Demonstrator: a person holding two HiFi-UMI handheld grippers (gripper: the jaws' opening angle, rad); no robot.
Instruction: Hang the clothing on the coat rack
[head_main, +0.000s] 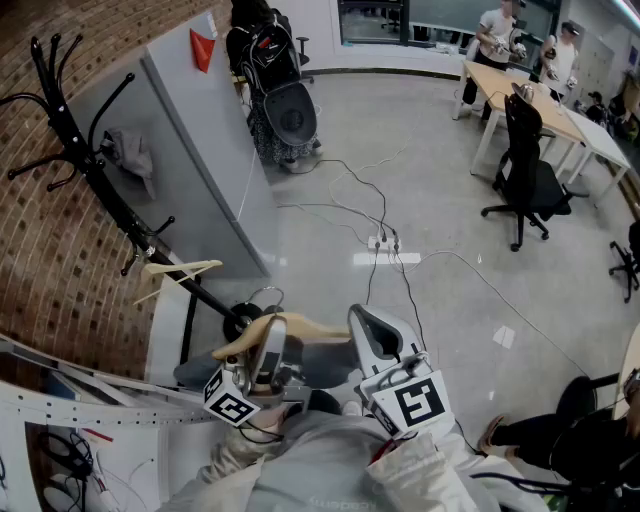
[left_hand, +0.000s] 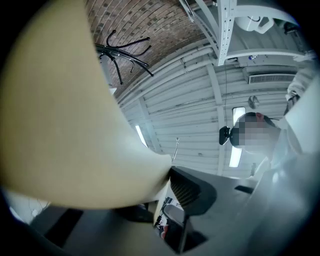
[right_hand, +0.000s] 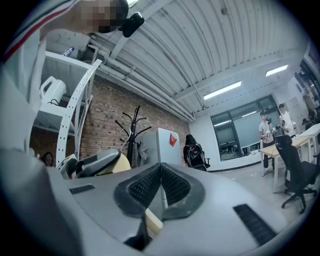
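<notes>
The job was not done yet. The wooden hanger (head_main: 300, 325) with the grey clothing (head_main: 320, 358) that seemed to hang under it was well away from the coat rack (head_main: 82, 152), close to the person's chest. The left tongs (head_main: 268, 335) pinched the thick part of that hanger. The right tongs (head_main: 365, 330) were pressed almost together on a thin pale bit, most likely the hanger's end. It still had to be carried over and hooked on a peg. A spare hanger (head_main: 180, 270) with nothing on it hung low on the coat rack. A grey cloth (head_main: 130, 150) hung beside the top part of the coat rack. No box or basket showed, only a white shelf (right_hand: 75, 107) beside the coat rack with a white jug (right_hand: 52, 91) on it.
</notes>
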